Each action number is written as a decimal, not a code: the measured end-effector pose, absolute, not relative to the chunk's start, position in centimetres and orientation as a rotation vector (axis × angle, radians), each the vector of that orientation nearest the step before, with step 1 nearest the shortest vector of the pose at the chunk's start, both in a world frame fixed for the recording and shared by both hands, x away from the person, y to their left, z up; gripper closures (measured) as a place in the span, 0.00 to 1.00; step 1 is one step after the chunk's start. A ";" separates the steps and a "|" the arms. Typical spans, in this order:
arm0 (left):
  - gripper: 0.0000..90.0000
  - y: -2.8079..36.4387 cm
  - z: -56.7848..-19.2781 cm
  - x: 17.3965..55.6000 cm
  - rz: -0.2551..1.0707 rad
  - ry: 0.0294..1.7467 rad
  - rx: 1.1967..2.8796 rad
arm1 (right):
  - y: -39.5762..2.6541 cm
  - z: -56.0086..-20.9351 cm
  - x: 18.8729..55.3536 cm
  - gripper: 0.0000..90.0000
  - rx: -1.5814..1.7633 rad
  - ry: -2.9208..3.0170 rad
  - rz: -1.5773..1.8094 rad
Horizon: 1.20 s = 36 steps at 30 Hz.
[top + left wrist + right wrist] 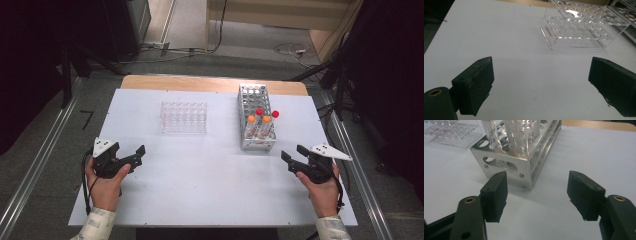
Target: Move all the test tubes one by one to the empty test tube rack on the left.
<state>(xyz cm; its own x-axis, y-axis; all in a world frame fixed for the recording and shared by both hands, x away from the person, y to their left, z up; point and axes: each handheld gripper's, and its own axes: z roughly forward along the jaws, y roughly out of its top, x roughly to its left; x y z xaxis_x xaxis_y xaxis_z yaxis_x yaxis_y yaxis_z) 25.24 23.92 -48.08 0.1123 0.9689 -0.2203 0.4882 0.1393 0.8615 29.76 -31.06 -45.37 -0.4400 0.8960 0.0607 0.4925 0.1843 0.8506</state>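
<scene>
Two racks stand on the white bench (200, 180): a clear plastic rack (183, 117) toward eleven o'clock from the bench's middle, and a metal rack (256, 117) toward one o'clock, well apart from each other. The metal rack runs lengthwise away from the person, and its near end holds four capped tubes: two orange-capped tubes (251, 119) on the near side and two red-capped tubes (259, 112) just behind them, all upright. The clear plastic rack's holes look unfilled as far as the high view and the left gripper view (579, 30) let one tell.

The left gripper (129, 154) sits at about eight o'clock on the bench, held in the person's left hand (105, 182), its fingers (477, 82) pointing toward two o'clock, at the clear plastic rack. Those fingers stand wide apart, with bare bench between them and nothing touched.

The right gripper (292, 153) sits at about four o'clock, held in the right hand (320, 187), just beside the near end of the metal rack and aimed toward ten o'clock. Its fingers (495, 195) are apart as well, with nothing between them. In the right gripper view the metal rack's near corner (516, 167) stands just beyond the fingertips, off toward the left finger, near but not touching. Lower parts of the tubes (492, 135) rise from it; their caps run out of that view at the top.

A wooden edge (215, 82) of the table shows at twelve o'clock, beyond the white surface.
</scene>
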 end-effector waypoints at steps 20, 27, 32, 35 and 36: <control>0.07 23.8 -48.0 25.2 0.667 1.506 1.484 | -26.8 -44.6 35.1 0.73 1.208 2.039 1.159; 0.07 23.7 -47.9 25.2 0.671 1.502 1.485 | -26.7 -44.9 35.5 0.80 1.214 2.053 1.143; 0.07 23.7 -48.0 25.2 0.668 1.501 1.484 | -26.5 -44.7 35.5 0.81 1.202 2.058 1.144; 0.07 23.7 -47.9 25.2 0.668 1.500 1.483 | -26.5 -44.0 35.3 0.81 1.194 2.045 1.164; 0.07 23.7 -47.9 25.2 0.668 1.500 1.483 | -26.6 -43.6 35.3 0.81 1.192 2.039 1.174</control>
